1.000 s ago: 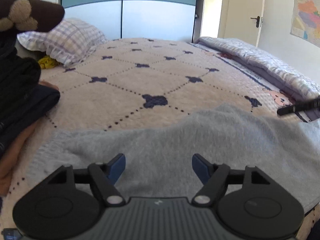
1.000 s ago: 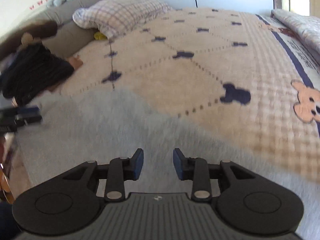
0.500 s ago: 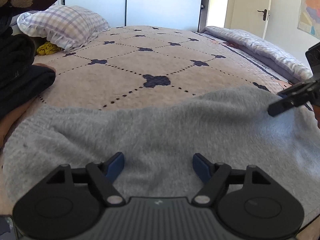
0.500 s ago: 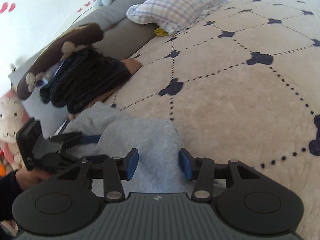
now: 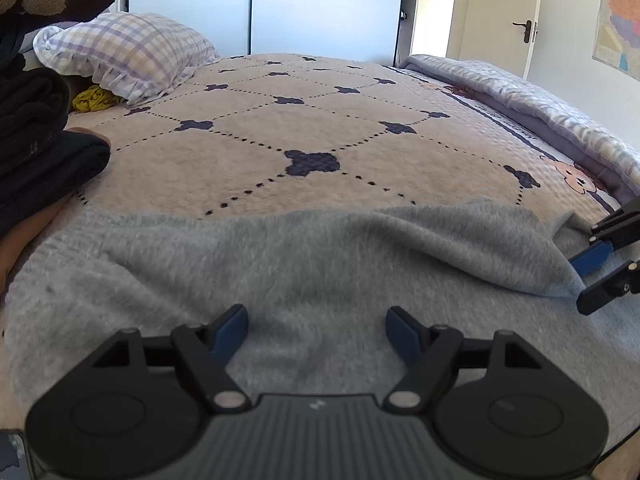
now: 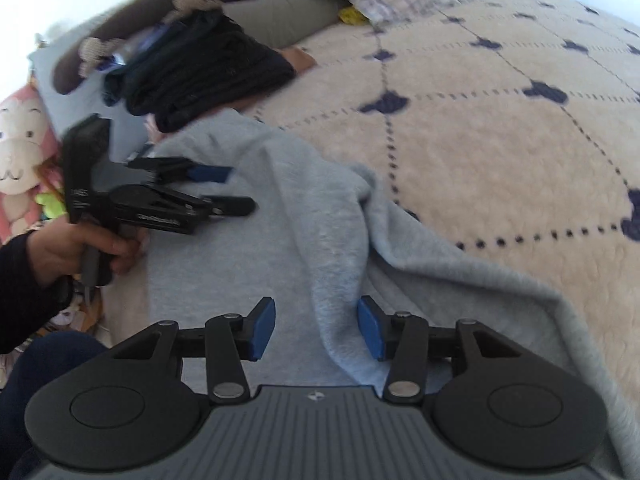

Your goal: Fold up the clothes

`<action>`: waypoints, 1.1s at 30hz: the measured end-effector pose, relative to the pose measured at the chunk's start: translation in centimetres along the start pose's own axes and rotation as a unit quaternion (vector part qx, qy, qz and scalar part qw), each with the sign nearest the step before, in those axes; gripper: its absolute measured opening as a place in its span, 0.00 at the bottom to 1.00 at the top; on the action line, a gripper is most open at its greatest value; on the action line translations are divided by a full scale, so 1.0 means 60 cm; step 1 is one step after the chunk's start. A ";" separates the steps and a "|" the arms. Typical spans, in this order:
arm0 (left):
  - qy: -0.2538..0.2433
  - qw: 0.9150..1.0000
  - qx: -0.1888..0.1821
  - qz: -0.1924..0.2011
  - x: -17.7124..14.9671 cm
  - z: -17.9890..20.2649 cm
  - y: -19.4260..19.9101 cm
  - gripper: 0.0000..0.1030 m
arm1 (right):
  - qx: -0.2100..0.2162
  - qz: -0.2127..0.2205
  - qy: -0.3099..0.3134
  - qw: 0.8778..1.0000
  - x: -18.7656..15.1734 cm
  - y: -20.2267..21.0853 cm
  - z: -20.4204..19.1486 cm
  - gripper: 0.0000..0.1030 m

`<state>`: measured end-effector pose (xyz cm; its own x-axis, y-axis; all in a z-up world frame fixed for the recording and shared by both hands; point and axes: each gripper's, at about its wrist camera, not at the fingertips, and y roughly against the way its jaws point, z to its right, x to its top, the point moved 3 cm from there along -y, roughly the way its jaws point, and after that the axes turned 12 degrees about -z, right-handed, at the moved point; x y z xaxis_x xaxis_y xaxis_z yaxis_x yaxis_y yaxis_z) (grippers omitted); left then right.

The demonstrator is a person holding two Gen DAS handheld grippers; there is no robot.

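My left gripper (image 5: 316, 330) hangs wide above the soft, limp grey sweater (image 5: 304, 264); my right gripper (image 6: 316, 328), half-open, straddles its raised fold, the best hold.

Black claw (image 6: 316, 328), blue pads (image 6: 262, 330), dark sleeve (image 6: 20, 284).

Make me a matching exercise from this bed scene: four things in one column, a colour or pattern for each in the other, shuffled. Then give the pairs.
Things:
1. sweater
2. pillow
3. stack of folded clothes
4. crumpled cloth under the pillow

Colours:
A. yellow
B. light grey
C. purple and white check
D. black and dark navy

Pairs: 1-B, 2-C, 3-D, 4-A
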<state>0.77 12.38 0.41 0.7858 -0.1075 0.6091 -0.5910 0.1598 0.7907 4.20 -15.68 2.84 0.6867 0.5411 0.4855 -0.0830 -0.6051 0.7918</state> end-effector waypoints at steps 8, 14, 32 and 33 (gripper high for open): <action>-0.002 1.000 0.000 0.003 0.000 0.002 -0.001 0.76 | 0.052 0.045 -0.067 0.995 0.065 -0.025 0.040 0.52; -0.002 1.000 -0.002 0.006 -0.002 0.000 -0.001 0.76 | 0.082 0.063 -0.059 0.993 0.086 -0.034 0.035 0.54; -0.007 1.000 -0.002 0.013 -0.004 0.003 -0.006 0.80 | 0.013 0.072 -0.006 0.997 0.043 -0.027 0.008 0.55; -0.008 1.000 -0.002 0.013 -0.004 0.004 -0.006 0.80 | 0.012 0.072 -0.016 0.997 0.047 -0.031 0.015 0.55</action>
<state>0.74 12.15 -0.01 0.7671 -0.1185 0.6305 -0.6106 0.1666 0.7742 6.94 -13.55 2.43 0.6914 0.4294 0.5810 -0.1653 -0.6889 0.7058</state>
